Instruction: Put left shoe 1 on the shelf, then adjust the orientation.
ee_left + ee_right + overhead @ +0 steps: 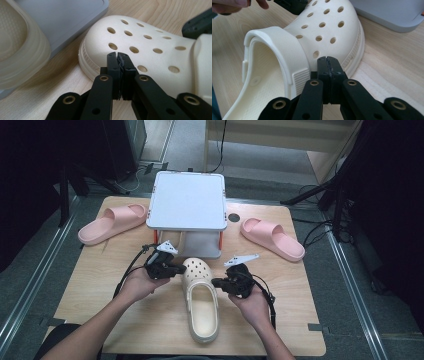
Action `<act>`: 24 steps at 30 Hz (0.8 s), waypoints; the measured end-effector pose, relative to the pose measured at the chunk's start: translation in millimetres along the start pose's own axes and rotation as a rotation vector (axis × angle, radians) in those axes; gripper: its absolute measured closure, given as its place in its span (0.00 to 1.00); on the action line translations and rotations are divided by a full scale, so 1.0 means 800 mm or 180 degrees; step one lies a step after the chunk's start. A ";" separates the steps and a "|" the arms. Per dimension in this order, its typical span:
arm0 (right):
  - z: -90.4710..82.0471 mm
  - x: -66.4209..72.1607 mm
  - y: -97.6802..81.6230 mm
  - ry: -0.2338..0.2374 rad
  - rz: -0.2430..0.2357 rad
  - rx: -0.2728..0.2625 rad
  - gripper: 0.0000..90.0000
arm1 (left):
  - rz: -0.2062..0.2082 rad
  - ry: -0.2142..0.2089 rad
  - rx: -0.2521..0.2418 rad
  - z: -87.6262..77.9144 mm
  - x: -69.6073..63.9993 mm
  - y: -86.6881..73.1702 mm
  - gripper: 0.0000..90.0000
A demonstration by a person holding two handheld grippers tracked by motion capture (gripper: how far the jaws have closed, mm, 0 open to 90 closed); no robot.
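Observation:
A cream clog [201, 297] with holes over its toe lies in the middle of the wooden table [100, 285], toe pointing away. My left gripper [181, 268] is shut and empty, its tips against the clog's left toe side [130, 42]. My right gripper [216, 282] is shut too, tips at the clog's right side by the folded strap [284, 47]. In the left gripper view the closed jaws meet at the left gripper's tips [117, 55]; in the right gripper view the right gripper's tips [327, 59] meet likewise. A second cream clog [17, 47] sits on the low shelf.
A grey two-level rack [188, 200] stands at the table's far middle, its lower shelf [67, 22] just beyond the clog's toe. One pink slide [112, 222] lies far left, another pink slide [272, 237] far right. A person's hands hold both grippers.

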State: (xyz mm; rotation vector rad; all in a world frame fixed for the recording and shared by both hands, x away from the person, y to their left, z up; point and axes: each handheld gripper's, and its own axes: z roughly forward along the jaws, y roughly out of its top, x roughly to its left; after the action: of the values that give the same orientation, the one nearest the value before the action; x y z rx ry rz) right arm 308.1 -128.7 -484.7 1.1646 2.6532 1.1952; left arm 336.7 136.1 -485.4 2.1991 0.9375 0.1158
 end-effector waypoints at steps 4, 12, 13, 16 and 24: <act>-0.001 0.002 -0.003 -0.0025 0.0003 -0.0027 0.98 | -0.0030 -0.0038 -0.0009 0.003 0.002 0.003 0.98; -0.022 -0.003 -0.001 -0.0216 0.0119 -0.0295 0.88 | -0.0135 -0.0071 -0.0073 -0.023 0.013 0.012 0.90; -0.028 -0.002 0.000 -0.0224 0.0124 -0.0361 0.85 | -0.0138 -0.0090 -0.0094 -0.028 0.013 0.013 0.90; -0.040 0.003 -0.002 -0.0263 0.0114 -0.0445 0.79 | -0.0134 -0.0127 -0.0155 -0.043 0.014 0.016 0.89; -0.053 0.026 -0.014 -0.0247 0.0051 -0.0463 0.70 | -0.0113 -0.0144 -0.0174 -0.068 0.017 0.030 0.94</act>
State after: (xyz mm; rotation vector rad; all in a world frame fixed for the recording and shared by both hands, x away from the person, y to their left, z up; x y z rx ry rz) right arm 273.7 -147.7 -456.3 1.1852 2.4596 1.2926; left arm 342.0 165.7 -432.4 2.1252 0.9370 0.0737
